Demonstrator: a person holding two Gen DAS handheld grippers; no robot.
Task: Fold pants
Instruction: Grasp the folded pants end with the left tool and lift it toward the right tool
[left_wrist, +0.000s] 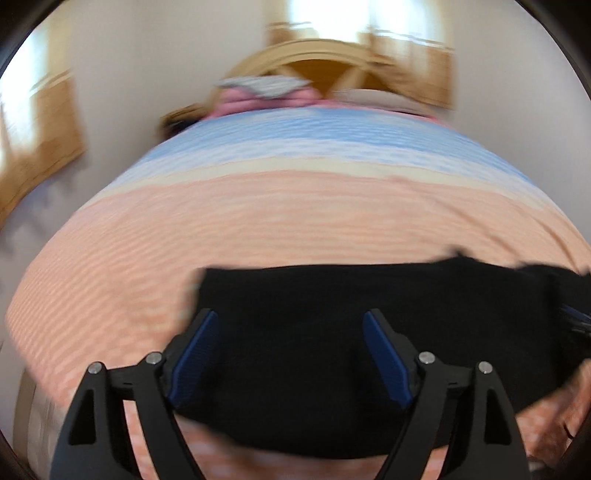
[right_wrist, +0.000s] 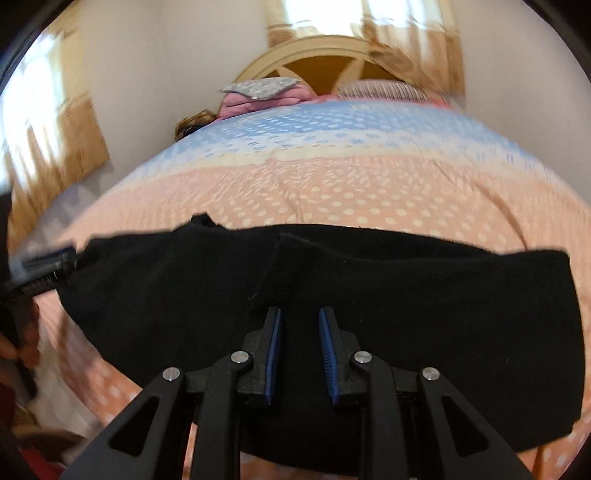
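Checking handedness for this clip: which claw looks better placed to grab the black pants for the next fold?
Probably left: the left claw is wide open over the pants beside their end edge. The right claw is narrower, over mid-cloth.

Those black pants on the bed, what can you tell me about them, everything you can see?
The black pants look like soft, matte knit fabric, lying flat across the near part of the bedspread as a wide band. A layer edge runs down the middle, so they seem folded over. Both grippers are above them, open: the left gripper wide, the right gripper narrowly. Whether either touches the cloth is unclear.
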